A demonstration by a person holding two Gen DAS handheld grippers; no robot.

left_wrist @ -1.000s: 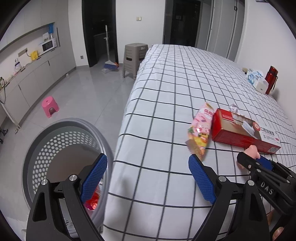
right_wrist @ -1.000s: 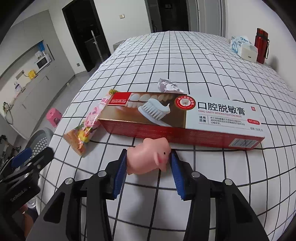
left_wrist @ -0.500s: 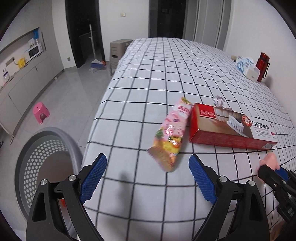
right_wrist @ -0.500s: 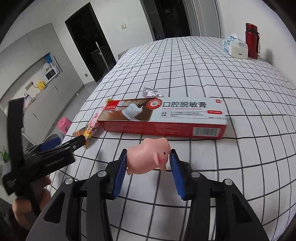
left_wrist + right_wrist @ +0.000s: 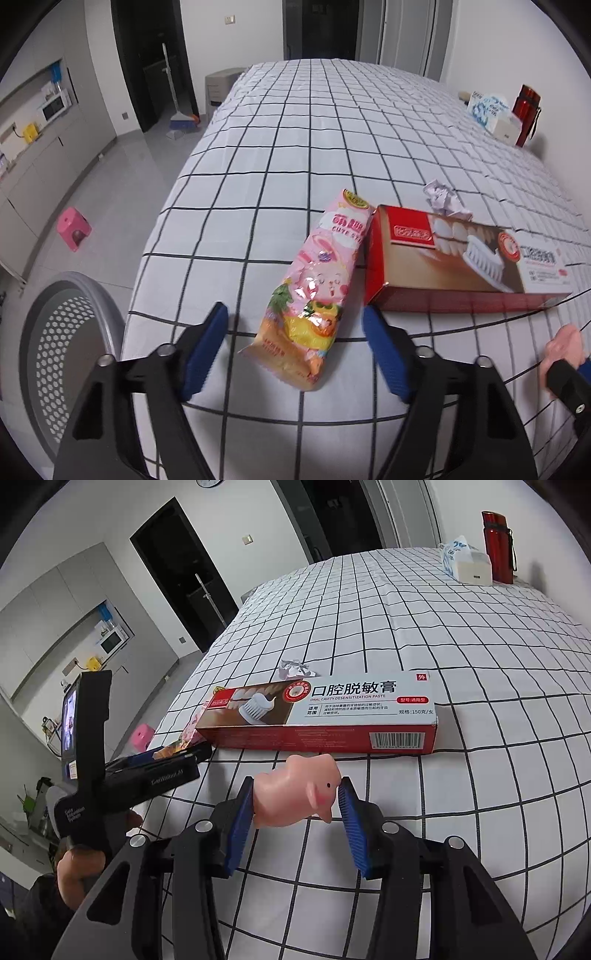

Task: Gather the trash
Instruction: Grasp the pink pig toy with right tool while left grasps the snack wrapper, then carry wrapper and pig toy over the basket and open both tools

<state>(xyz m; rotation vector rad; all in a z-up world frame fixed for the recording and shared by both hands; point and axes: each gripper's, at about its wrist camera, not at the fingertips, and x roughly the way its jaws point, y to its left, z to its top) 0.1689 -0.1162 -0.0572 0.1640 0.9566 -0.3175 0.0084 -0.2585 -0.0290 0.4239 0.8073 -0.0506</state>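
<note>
- Snack wrapper (image 5: 314, 295) lay uncollected at lower centre of the left-wrist frame, between the left gripper (image 5: 293, 334), whose jaws had just been closing without touching it.
- Toothpaste box (image 5: 461, 266) and crumpled paper (image 5: 445, 197) lay beyond it, uncollected.
- Right gripper (image 5: 297, 799) clenched a pink pig toy (image 5: 295, 794).
- Grey basket (image 5: 55, 354) waited lower left.

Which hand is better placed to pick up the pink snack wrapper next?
Left. The left gripper already straddles the pink snack wrapper; its jaws have just been closing around it, pads not yet touching. The right gripper is occupied, shut on the pink pig toy.
</note>
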